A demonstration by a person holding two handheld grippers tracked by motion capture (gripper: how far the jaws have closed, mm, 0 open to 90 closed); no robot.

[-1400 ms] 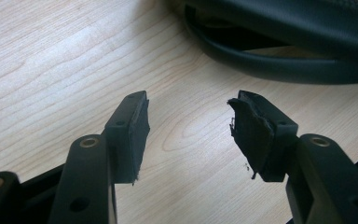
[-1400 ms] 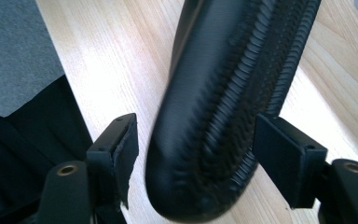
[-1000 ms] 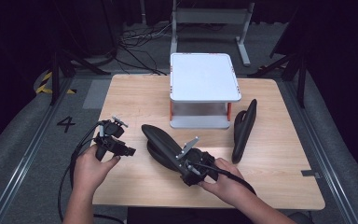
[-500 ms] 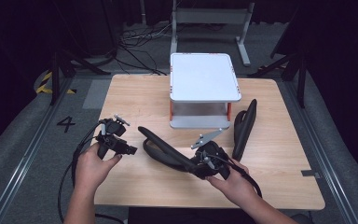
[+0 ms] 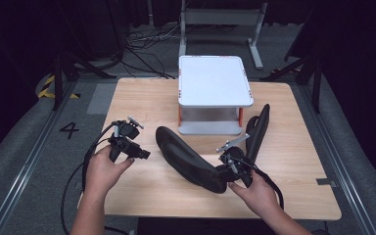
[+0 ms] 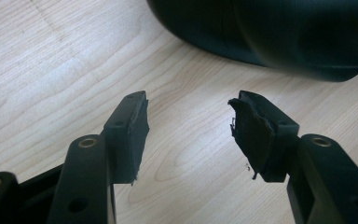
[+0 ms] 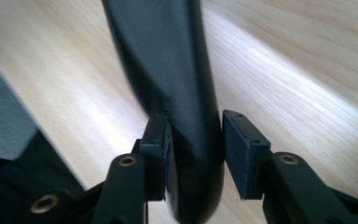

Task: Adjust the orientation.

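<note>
Your right gripper (image 5: pixel 225 169) clamps the black shoe (image 5: pixel 188 159), its long axis slanting toward the white stand (image 5: pixel 214 81); your left gripper (image 5: pixel 142 152) gapes empty.

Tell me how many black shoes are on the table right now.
2. One shoe lies on its side near the table's middle, its end clamped by the right gripper. The other shoe leans on edge beside the white stand, at its right.

Black tool (image 5: pixel 144 154), brass-ringed screw holes

Wooden table (image 5: pixel 293 196), dark cabled floor (image 5: pixel 142 41)
</note>
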